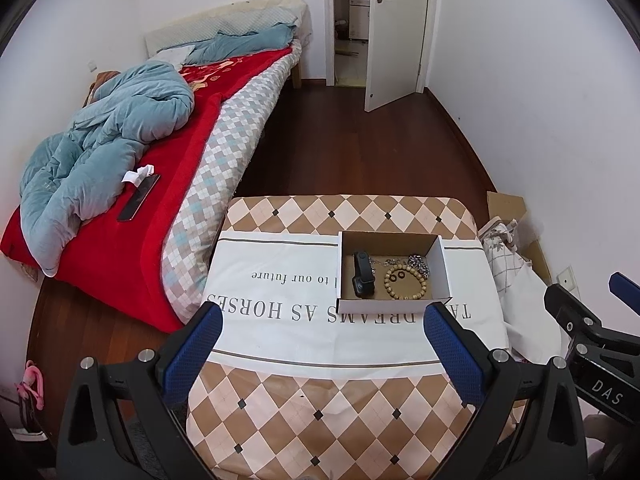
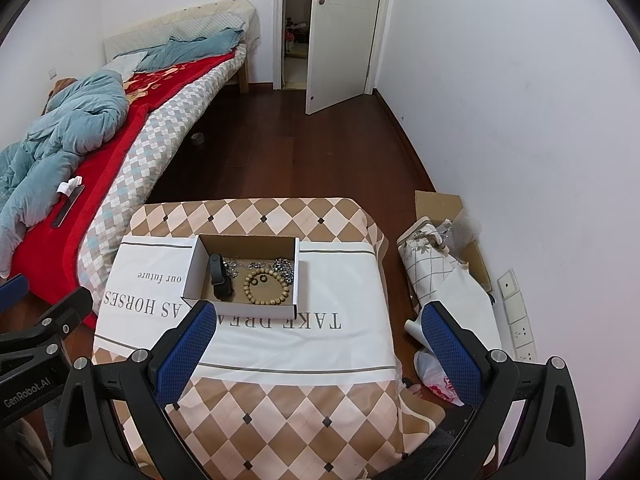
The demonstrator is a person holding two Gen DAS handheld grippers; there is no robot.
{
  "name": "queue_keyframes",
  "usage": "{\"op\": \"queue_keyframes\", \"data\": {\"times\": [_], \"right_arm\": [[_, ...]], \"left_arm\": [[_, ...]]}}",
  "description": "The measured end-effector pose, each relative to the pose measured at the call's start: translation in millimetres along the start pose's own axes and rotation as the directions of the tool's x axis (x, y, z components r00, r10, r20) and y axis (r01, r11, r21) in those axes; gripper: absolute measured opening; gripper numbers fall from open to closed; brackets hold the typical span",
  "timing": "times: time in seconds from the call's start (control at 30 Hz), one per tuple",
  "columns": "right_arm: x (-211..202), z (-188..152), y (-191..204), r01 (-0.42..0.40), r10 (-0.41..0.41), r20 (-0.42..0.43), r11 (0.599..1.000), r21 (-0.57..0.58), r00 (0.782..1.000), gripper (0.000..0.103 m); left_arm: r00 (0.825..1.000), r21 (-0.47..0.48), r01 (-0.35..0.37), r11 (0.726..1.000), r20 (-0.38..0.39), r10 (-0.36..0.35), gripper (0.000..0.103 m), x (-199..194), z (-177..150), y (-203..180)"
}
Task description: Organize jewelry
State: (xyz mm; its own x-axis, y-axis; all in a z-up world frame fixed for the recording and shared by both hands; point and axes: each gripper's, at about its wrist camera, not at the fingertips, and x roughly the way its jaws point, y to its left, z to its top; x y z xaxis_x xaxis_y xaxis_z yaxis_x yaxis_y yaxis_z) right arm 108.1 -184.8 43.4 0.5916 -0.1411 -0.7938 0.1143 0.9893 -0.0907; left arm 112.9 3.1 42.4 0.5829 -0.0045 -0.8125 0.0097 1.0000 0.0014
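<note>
1. Inside open cardboard box: black watch, wooden bead bracelet ringing two small dark rings, silver chains at the far side.
2. Box on white printed cloth over checkered table.
3. Left gripper spread wide, holding nothing, near the box.
4. Right gripper likewise wide, empty.
5. Bed to the left.

Rumpled bed, open door, phone
</note>
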Motion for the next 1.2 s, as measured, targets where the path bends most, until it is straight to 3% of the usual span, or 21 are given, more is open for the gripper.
{"op": "queue_keyframes", "data": {"times": [0.33, 1.2], "right_arm": [[-0.5, 2.4, -0.5, 0.004, -0.004, 0.006, 1.000, -0.001, 1.000, 0.103], [-1.3, 3.8, -2.0, 0.000, 0.000, 0.009, 1.000, 0.006, 1.000, 0.103]], "left_arm": [[0.999, 0.001, -0.011, 1.000, 0.035, 0.011, 0.102, -6.2, 3.7, 1.5], [0.999, 0.009, -0.024, 1.000, 0.039, 0.023, 0.102, -9.1, 5.5, -0.2]]}}
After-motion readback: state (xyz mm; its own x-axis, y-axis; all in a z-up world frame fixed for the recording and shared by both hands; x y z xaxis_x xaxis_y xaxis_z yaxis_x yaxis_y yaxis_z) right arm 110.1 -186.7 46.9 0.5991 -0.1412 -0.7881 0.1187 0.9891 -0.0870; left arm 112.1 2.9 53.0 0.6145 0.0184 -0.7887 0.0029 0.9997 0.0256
